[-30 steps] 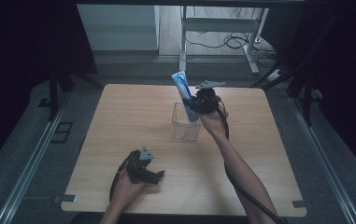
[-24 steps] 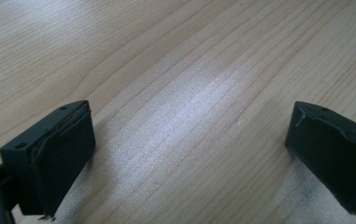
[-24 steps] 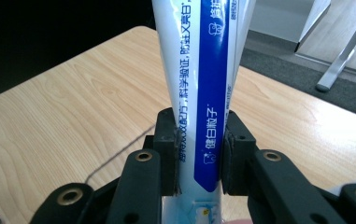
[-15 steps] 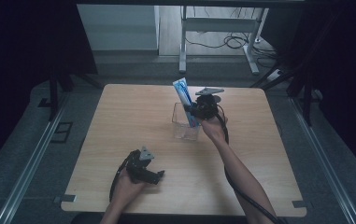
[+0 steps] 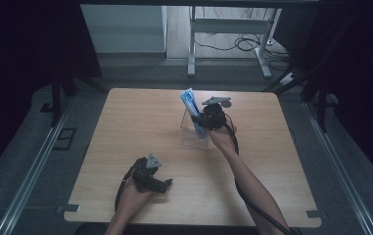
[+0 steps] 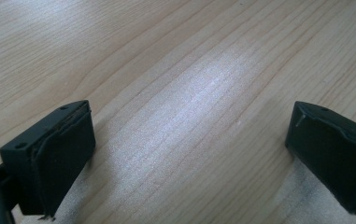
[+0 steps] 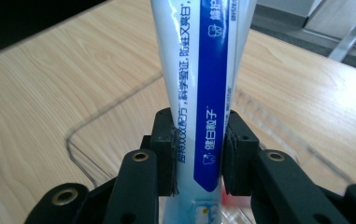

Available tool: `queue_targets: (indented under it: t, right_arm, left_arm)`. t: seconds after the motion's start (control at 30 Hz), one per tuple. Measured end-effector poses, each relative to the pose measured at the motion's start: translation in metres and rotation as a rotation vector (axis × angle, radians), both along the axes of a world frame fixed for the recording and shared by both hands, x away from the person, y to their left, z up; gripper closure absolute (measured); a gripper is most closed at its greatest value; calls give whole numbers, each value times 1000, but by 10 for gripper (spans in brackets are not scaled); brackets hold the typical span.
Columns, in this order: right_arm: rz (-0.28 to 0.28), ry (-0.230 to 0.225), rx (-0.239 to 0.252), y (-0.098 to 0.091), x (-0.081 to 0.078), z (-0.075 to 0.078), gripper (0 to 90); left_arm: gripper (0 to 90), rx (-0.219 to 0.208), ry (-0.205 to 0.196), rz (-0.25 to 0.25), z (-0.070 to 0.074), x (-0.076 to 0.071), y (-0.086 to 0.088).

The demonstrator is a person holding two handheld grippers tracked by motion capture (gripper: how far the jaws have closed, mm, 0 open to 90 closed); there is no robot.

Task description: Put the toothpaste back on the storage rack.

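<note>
The toothpaste tube (image 7: 199,93) has been lowered into the clear container (image 5: 194,133) — gripped by the right tool (image 7: 199,154); release seems near. The left tool (image 6: 185,149) is held open on the counter (image 5: 125,122).

The table (image 5: 140,122) is pale wood with a fine straight grain, smooth and faintly sheened where light falls. The toothpaste tube (image 7: 199,84) is glossy white-and-blue plastic, printed. The container (image 5: 194,137) under it is clear, hard plastic with shiny edges. The right gripper (image 7: 199,154) is matt black plastic with metal rivets; the left gripper (image 6: 189,154) has dull, rubbery, slightly scuffed pads.
</note>
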State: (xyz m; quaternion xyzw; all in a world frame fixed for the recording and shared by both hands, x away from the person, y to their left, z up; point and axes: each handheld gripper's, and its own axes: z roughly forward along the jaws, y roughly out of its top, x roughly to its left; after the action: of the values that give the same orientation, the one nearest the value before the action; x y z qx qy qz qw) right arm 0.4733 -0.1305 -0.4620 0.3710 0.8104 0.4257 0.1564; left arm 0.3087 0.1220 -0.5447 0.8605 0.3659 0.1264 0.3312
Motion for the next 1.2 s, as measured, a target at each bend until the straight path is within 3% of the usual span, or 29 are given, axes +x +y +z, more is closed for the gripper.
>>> queue_targets:
  t: [0.13, 0.4, 0.63, 0.73, 1.2]
  right_arm:
    - [-2, 22, 20, -4, 2, -5, 689]
    - [7, 36, 7, -4, 3, -4, 672]
    - [39, 28, 35, -3, 1, -1, 599]
    - [37, 7, 18, 0, -2, 3, 576]
    - [66, 26, 54, -9, -9, 14, 418]
  left_arm:
    - [15, 1, 0, -1, 0, 0, 0]
    - [16, 1, 0, -1, 0, 0, 0]
    - [16, 1, 0, -1, 0, 0, 0]
    - [16, 2, 0, -1, 0, 0, 0]
    - [16, 2, 0, -2, 0, 0, 0]
